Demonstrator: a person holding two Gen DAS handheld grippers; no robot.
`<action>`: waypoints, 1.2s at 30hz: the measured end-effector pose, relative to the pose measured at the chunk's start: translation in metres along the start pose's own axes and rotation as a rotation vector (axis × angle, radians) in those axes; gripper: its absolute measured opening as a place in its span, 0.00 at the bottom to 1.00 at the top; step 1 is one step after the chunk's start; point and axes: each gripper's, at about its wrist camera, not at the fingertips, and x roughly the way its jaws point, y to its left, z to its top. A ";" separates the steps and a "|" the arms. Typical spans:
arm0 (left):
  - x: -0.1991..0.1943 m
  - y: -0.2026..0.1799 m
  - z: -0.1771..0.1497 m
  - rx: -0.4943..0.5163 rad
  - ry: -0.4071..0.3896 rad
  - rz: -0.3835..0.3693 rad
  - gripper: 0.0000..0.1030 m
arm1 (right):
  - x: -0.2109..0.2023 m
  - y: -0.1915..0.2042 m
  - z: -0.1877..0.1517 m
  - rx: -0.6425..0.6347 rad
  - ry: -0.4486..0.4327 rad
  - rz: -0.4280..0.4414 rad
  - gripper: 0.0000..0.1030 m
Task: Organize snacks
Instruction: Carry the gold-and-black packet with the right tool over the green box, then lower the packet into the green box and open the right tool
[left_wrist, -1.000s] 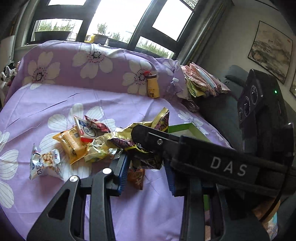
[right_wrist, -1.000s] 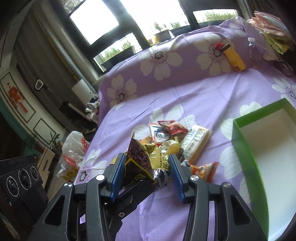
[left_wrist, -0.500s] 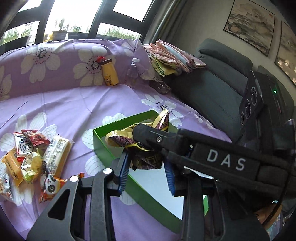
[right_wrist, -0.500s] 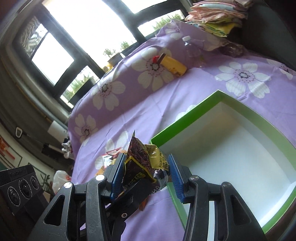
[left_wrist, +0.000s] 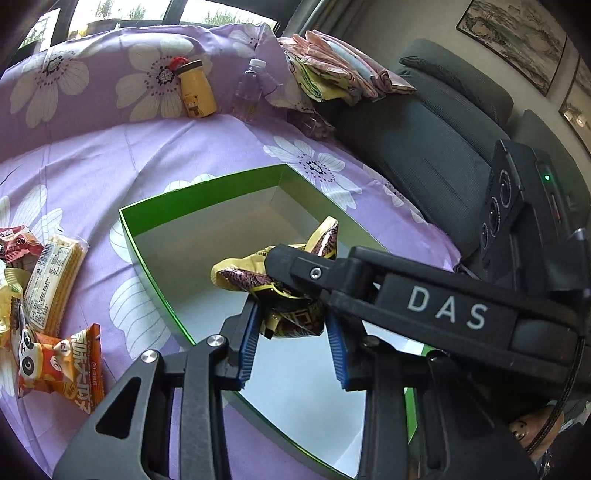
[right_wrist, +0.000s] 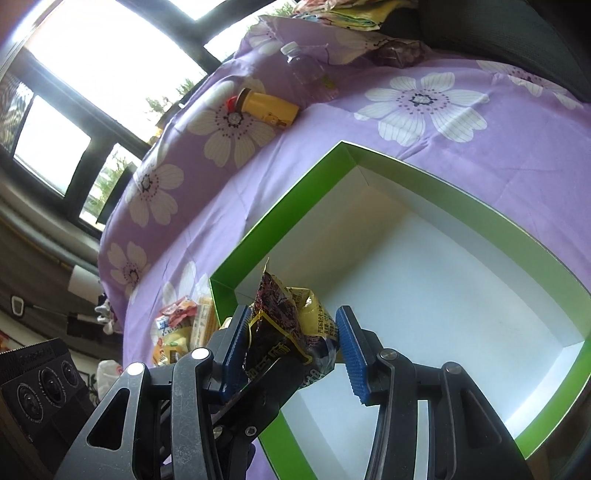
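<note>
Both grippers hold one bundle of yellow and dark purple snack packets (left_wrist: 280, 291) above the near corner of the green box (left_wrist: 127, 229) with its white inside. My left gripper (left_wrist: 293, 343) is shut on the bundle from below. My right gripper (right_wrist: 291, 347) is shut on the same packets (right_wrist: 288, 325), and its black body crosses the left wrist view. The box rim (right_wrist: 280, 206) is green and the box holds nothing. Loose snacks lie left of the box: a wafer pack (left_wrist: 51, 280) and an orange panda packet (left_wrist: 59, 365).
A purple flowered cloth (left_wrist: 110, 158) covers the table. A yellow bear bottle (left_wrist: 197, 92) and a clear water bottle (left_wrist: 249, 90) stand at the back. Folded cloths (left_wrist: 340, 74) and a dark sofa (left_wrist: 424, 140) lie to the right. More snacks (right_wrist: 181, 325) show past the right gripper.
Both grippers have carried the packet bundle right, from above the snack pile to above the green box, and lower toward its inside.
</note>
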 end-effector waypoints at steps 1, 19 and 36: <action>0.002 0.000 0.000 -0.006 0.008 -0.002 0.33 | 0.001 -0.001 0.000 0.001 0.006 -0.005 0.48; 0.015 0.016 -0.009 -0.006 0.081 0.110 0.28 | 0.023 -0.010 -0.001 0.021 0.083 -0.100 0.48; -0.009 0.027 -0.009 0.006 0.009 0.122 0.31 | 0.021 -0.005 -0.002 0.005 0.070 -0.146 0.51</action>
